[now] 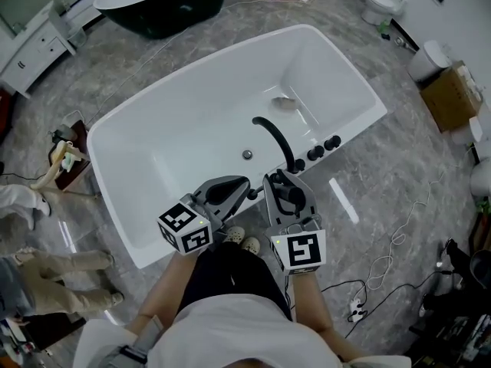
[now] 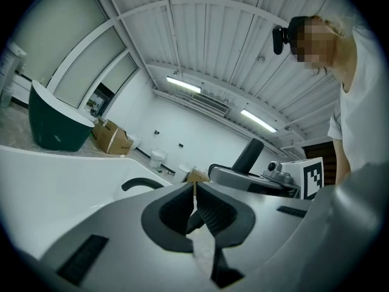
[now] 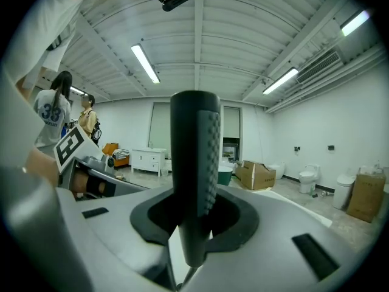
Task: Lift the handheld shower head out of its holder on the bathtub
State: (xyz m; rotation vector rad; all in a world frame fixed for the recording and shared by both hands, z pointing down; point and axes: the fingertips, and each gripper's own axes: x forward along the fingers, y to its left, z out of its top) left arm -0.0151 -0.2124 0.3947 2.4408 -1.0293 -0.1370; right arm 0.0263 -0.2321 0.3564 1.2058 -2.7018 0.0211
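Right gripper (image 3: 193, 221) pinches the upright shower head (image 3: 194, 157), left gripper (image 2: 195, 207) pressed together, bathtub (image 1: 153, 167) holding a small object (image 1: 284, 103).

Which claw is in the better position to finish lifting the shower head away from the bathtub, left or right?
Right. The right claw is shut on the shower head, which stands upright between its jaws. The left claw is shut and holds nothing.
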